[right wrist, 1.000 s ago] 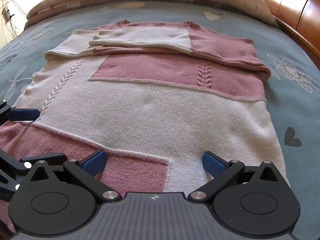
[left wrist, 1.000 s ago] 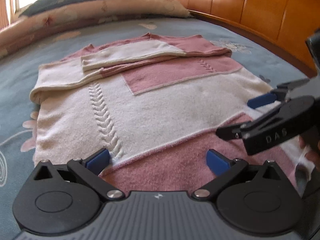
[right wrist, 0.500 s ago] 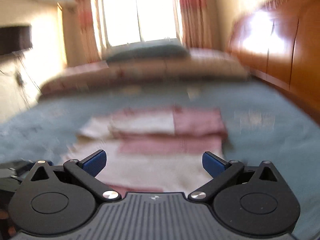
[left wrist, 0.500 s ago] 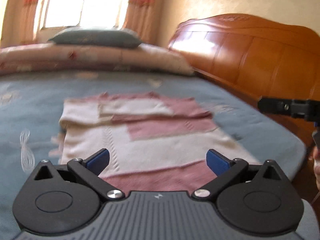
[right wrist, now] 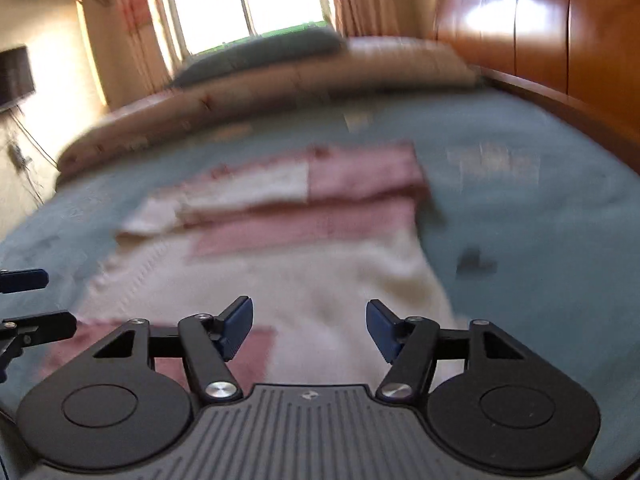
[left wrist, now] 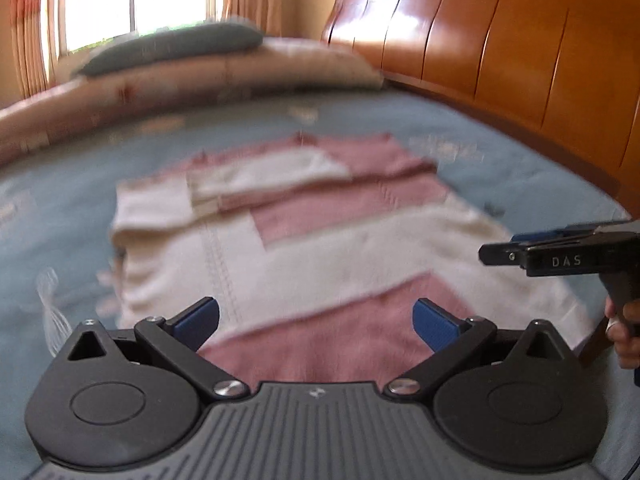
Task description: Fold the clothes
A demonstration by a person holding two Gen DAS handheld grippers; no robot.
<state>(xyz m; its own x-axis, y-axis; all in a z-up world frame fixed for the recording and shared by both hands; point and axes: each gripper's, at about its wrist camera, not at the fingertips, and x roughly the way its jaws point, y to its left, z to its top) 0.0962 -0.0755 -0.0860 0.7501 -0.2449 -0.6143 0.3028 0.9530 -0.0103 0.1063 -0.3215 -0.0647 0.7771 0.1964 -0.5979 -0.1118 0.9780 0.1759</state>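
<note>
Right gripper (right wrist: pixel 310 326) jaws seen closing, nothing held between; left gripper (left wrist: pixel 316 322) jaws spread wide, empty; pink-and-cream sweater (left wrist: pixel 320 248) laid flat, sleeves folded across, on blue bed cover (right wrist: pixel 540 240), ahead of both

Both views are smeared by motion blur. The pink and cream sweater (left wrist: pixel 304 248) lies soft-edged on the bedspread (left wrist: pixel 56 208), its knit pattern unreadable, and its near hem is hidden behind the left gripper (left wrist: pixel 316 322) body. The bedspread's printed motifs are only vague pale and dark smudges. In the left wrist view the right gripper (left wrist: pixel 516 246) is cut off by the frame's right edge, so its finger gap cannot be judged there; only part of the person's hand (left wrist: pixel 624 332) shows. In the right wrist view the left gripper is cropped at the left edge.
</note>
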